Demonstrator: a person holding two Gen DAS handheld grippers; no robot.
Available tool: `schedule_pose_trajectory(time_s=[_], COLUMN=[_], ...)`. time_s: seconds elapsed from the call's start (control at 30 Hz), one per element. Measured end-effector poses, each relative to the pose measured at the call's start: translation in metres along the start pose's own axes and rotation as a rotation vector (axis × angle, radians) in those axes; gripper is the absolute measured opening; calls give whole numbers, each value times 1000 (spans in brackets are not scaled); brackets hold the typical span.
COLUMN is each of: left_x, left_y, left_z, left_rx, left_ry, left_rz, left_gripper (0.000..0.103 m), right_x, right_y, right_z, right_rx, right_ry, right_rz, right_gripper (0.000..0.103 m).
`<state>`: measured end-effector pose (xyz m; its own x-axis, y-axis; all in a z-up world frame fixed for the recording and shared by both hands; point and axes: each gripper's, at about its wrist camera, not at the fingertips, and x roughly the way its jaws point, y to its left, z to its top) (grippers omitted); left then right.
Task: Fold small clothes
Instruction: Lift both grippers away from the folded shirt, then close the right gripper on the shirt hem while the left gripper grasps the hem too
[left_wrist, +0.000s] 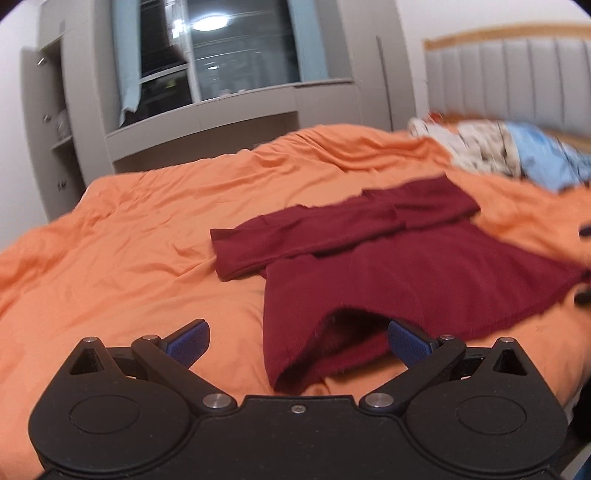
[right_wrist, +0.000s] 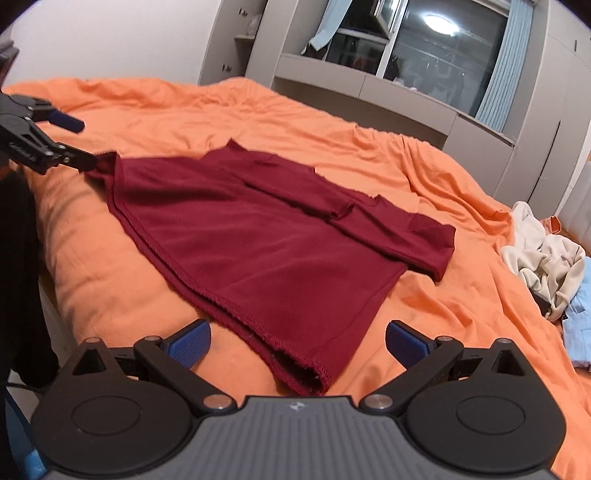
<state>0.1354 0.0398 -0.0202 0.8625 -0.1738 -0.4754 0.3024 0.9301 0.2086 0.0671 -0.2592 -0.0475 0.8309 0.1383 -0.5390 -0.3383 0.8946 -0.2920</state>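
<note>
The red shirt (right_wrist: 266, 236) lies flat on the orange bed (right_wrist: 221, 107), hem toward me, each bottom corner between the spread fingers of my left gripper (left_wrist: 297, 341) and right gripper (right_wrist: 297, 341).
</note>
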Motion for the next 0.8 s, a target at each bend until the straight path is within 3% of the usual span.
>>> schedule_pose_trajectory(time_s=[0.17,0.27,0.37,0.43,0.5,0.8], left_x=[7,15,22,24,24,27], left_y=[-11,-10,-9,-9,-10,-26], left_z=[-5,-5,-4,-3,-3,1], left_rx=[75,89,93,96,101,226], left_ry=[40,74,94,95,92,49], left_rz=[28,18,10,11,12,40], left_gripper=[102,102,102,102,102,92], right_x=[3,3,6,12,15,-9], right_y=[8,9,9,9,9,-21], right_z=[-1,-3,-3,-2,0,7], right_rx=[-60,-76,-81,-80,-78,-22], right_ry=[-1,-15,-37,-35,-43,-184], right_rz=[-20,-41,-49,-54,-51,-191], right_gripper=[101,89,67,32,10,6])
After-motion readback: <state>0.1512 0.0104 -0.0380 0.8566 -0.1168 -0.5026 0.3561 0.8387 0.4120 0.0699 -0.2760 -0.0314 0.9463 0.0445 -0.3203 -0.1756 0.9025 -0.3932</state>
